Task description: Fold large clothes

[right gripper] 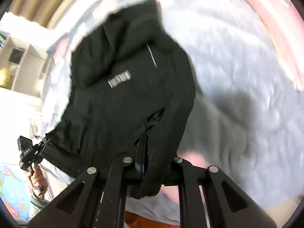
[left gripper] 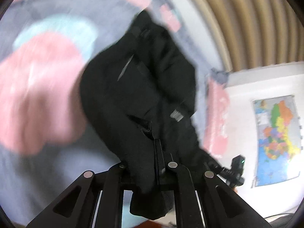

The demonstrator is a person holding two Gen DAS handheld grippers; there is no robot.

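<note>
Hanging item: black jacket (left gripper: 136,87), long axis running away from both grippers toward the bed (right gripper: 237,72).
Left gripper (left gripper: 158,163): pinched on hem.
Right gripper (right gripper: 142,161): likewise pinched on hem.
Nearer hand: neither.

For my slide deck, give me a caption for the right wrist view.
Right gripper and left gripper hold a black jacket up over a grey bedspread.

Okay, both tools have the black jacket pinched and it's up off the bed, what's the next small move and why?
Probably lower both tools together and lay the black jacket flat on the grey bedspread. The left tool and right tool each look clamped on its edge, and it hangs bunched and creased, so it likely needs spreading before any fold.
</note>
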